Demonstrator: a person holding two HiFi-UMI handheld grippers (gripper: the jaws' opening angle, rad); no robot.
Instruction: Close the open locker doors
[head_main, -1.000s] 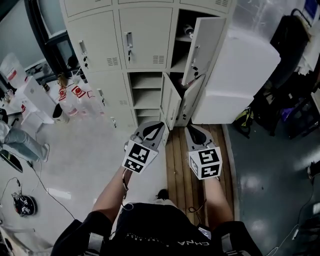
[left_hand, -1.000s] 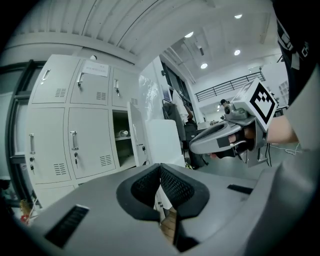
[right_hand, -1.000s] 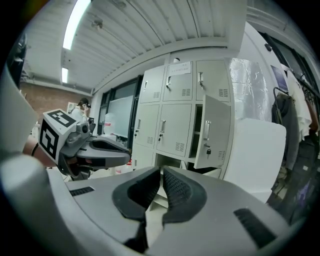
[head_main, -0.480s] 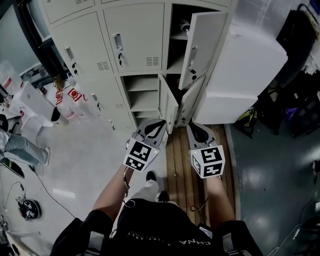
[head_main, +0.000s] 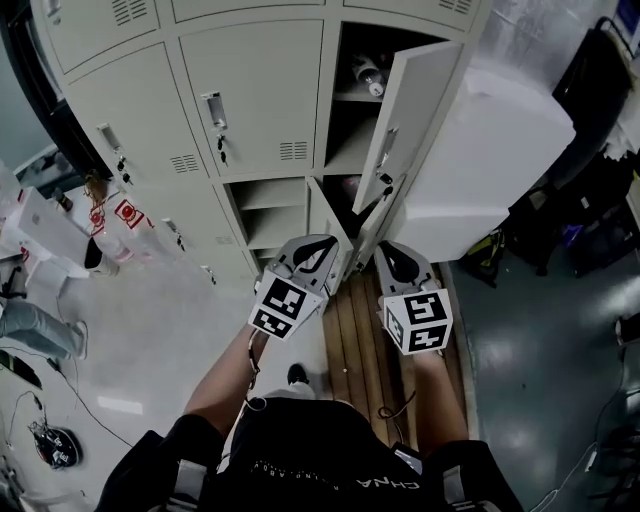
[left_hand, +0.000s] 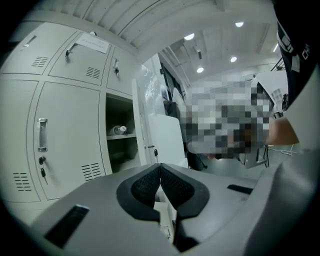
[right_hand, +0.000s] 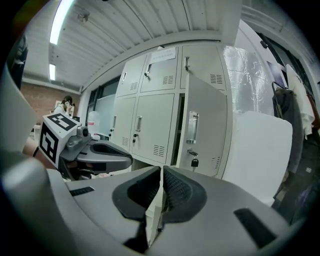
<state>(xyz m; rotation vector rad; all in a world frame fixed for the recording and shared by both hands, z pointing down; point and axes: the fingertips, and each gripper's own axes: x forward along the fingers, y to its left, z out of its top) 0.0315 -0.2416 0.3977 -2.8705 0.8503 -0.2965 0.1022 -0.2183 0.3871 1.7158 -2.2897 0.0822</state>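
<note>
**Inspector:** Head view first. Where are the claws?

**Assistant:** The left gripper (head_main: 322, 244) and the right gripper (head_main: 386, 250) are held side by side over the wooden boards (head_main: 358, 335). They point at the right end of the locker bank (head_main: 260, 100). The upper open door (head_main: 410, 120) swings out to the right, with a bottle (head_main: 368, 72) on the shelf behind it. The lower open doors (head_main: 380, 215) stand ajar just beyond the jaw tips. A white block (head_main: 480, 150) stands to the right of the lockers.

**Inspector:** Left gripper view?

**Assistant:** The jaws are pressed together at the tips, with nothing between them. Beyond them, the open compartment with the bottle lies to the left of centre. Its door is seen almost edge-on beside it.

**Inspector:** Right gripper view?

**Assistant:** Its jaws are likewise closed tip to tip and empty. The upper open door faces the camera, right of centre and apart from the jaws. A key (right_hand: 194, 161) hangs under the door's handle. The left gripper shows at the left.
</note>
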